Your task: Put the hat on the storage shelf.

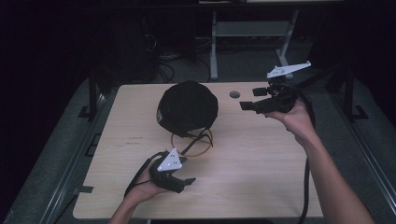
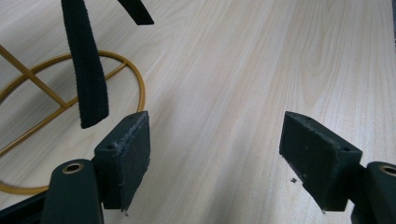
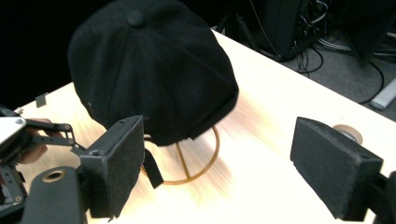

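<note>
Black cap is sitting on the gold wire stand. Left gripper and right gripper are hovering, jaws apart, empty; grasp not yet made.

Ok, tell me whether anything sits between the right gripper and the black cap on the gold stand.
Nothing visible does. The right gripper hangs with its jaws apart beside the black cap, with bare table between them. The cap rests on the gold wire stand; the left gripper waits nearer the person.
</note>
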